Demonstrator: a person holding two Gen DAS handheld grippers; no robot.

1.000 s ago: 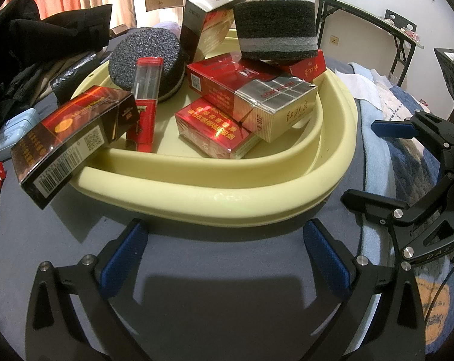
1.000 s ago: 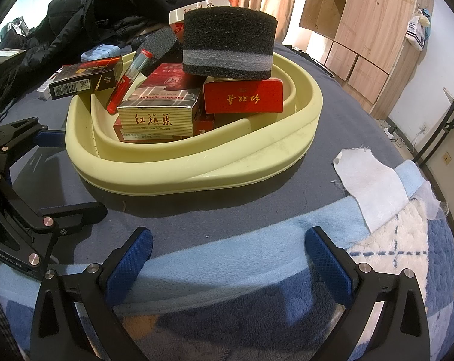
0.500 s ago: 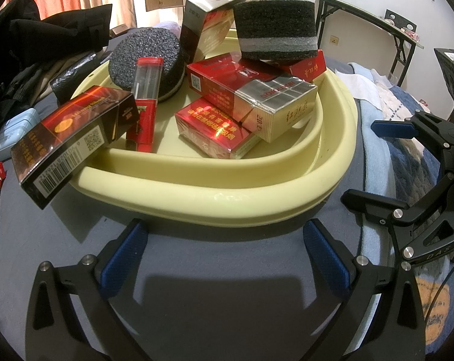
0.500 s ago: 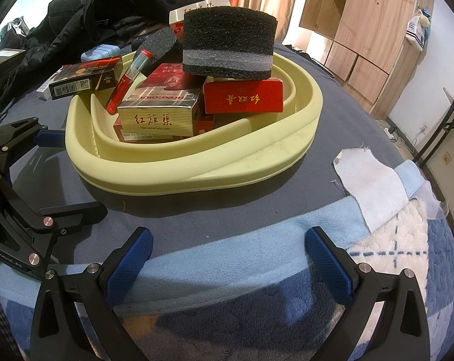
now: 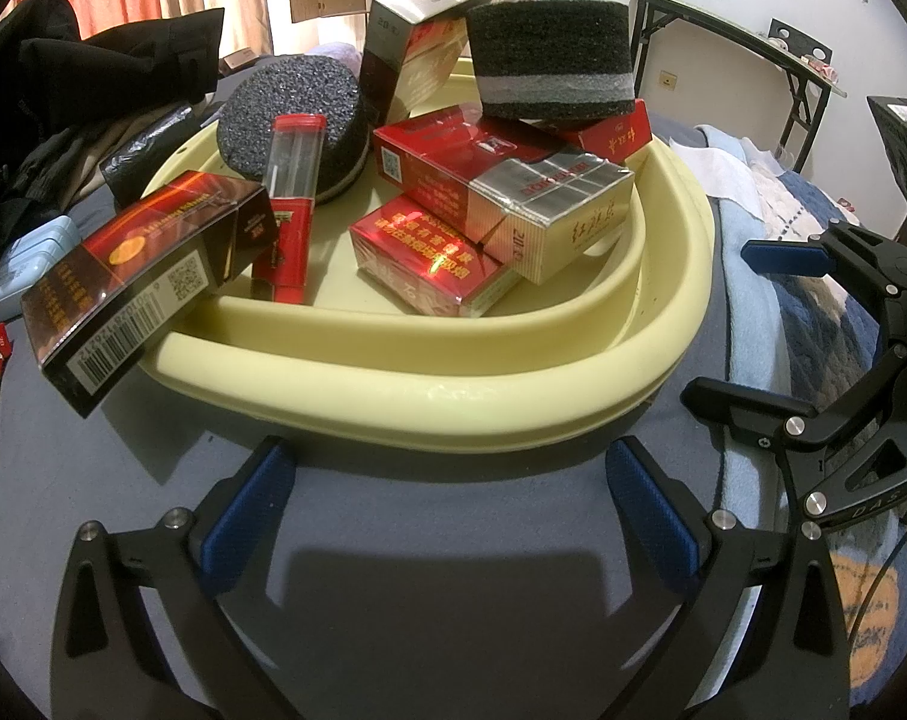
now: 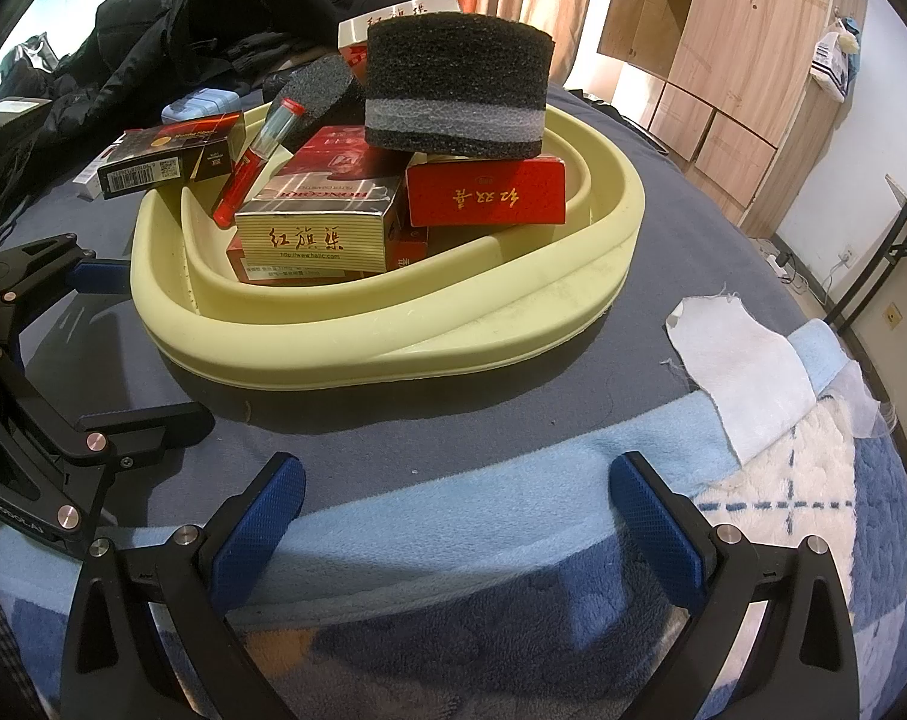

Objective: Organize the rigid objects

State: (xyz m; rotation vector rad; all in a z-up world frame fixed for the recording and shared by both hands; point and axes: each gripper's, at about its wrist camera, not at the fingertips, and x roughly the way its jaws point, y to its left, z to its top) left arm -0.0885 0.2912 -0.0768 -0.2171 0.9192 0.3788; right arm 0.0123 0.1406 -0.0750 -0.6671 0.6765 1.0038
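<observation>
- Left wrist view showed my left gripper (image 5: 447,495) with its blue pads spread wide and nothing between them, hovering over the dark grey bedcover (image 5: 429,546) just short of the pale yellow basin (image 5: 453,378).
- Inside the basin I saw a red and gold cigarette carton (image 5: 501,186) lying tilted across a flat red pack (image 5: 429,264) near the centre.
- At 12 o'clock a black sponge block with a grey stripe (image 5: 552,60) sat on top of another red pack (image 5: 609,135).
- At 11 o'clock a silver-topped carton (image 5: 417,42) stood leaning, with a round black sponge (image 5: 297,114) beside it and a clear tube with a red cap (image 5: 291,198) propped against that sponge.
- At 9 o'clock a dark red carton with a barcode (image 5: 147,276) rested over the basin rim, one end hanging outside.
- My right gripper (image 5: 771,324) appeared at 3 o'clock in this view, well clear of the basin.
- Right wrist view showed the right gripper (image 6: 453,510) also spread open and empty, above the blue and white blanket (image 6: 513,600), the basin (image 6: 393,354) ahead at 12 o'clock.
- A white cloth (image 6: 747,366) lay on the bed at 3 o'clock, apart from the basin.
- A light blue case (image 6: 201,105) sat beyond the basin at 11 o'clock, near dark clothing (image 6: 213,18).
</observation>
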